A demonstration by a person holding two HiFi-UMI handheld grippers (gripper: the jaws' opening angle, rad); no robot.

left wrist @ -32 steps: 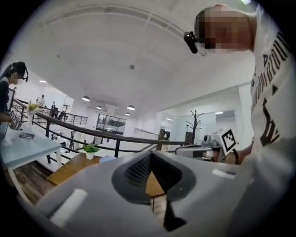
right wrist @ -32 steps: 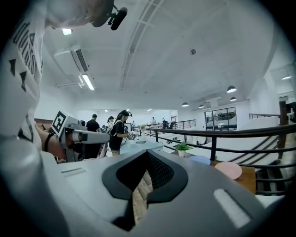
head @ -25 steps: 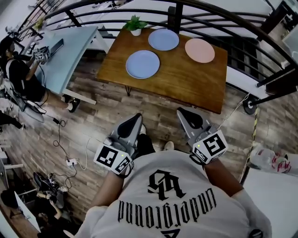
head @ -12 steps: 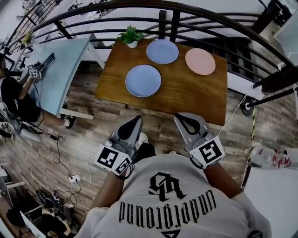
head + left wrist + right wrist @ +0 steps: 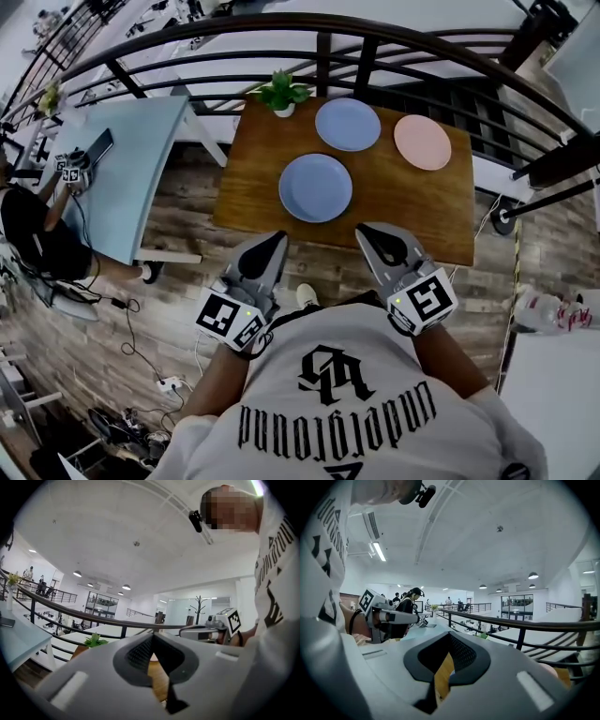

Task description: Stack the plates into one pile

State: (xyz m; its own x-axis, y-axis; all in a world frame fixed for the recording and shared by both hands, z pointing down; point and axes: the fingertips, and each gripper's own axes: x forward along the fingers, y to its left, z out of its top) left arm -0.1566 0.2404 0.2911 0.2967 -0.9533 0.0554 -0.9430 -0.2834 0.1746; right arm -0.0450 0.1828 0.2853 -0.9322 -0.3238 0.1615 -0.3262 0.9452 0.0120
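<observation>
- Hovering by the near edge of the wooden table (image 5: pixel 251 183), the left gripper (image 5: pixel 276 236) has its jaws together, empty.
- The near blue plate (image 5: pixel 316 187) lies mid-table; the far blue plate (image 5: pixel 348 124) sits beyond it, apart.
- The right gripper (image 5: pixel 365 230) — jaws closed on nothing.
- The pink plate (image 5: pixel 423 142) lies far right, alone.

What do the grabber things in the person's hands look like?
The left gripper and right gripper are light grey, pointed shells with black ribbed pads inside. Each carries a white cube printed with black square markers. The person wears a white T-shirt with black lettering.
</observation>
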